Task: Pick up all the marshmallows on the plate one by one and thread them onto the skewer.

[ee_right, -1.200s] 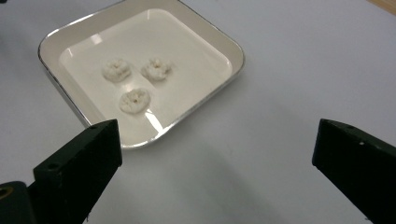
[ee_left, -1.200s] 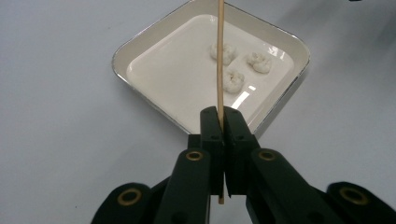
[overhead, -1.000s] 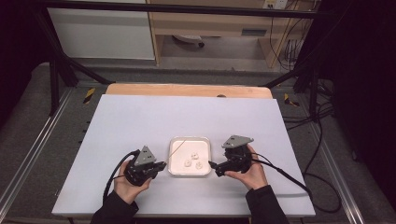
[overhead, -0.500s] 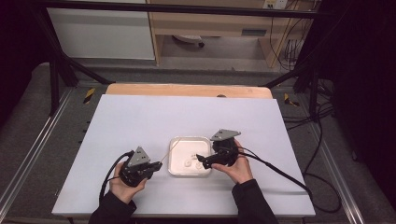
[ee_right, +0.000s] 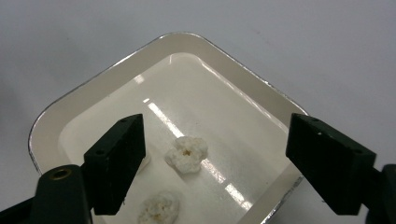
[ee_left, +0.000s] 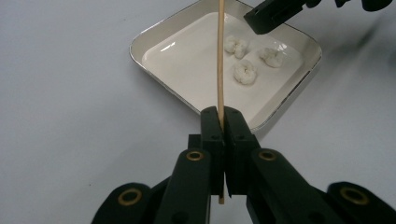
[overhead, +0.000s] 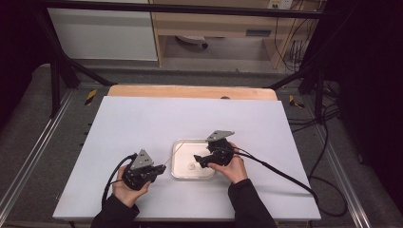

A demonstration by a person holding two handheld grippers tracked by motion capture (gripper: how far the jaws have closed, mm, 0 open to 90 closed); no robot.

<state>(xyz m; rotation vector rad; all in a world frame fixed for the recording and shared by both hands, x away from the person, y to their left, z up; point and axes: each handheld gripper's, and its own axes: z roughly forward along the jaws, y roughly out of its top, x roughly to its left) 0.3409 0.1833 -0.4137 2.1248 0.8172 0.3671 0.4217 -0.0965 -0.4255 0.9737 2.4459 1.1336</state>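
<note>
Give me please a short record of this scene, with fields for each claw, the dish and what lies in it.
left claw: shut on a thin wooden skewer, which points toward the dish
right claw: open, jaws wide apart, above the dish
dish: white, square with rounded corners, on the white table
contents: three small white puffy pieces, lying apart from each other
hands: one holds each claw, from the near edge of the table
</note>
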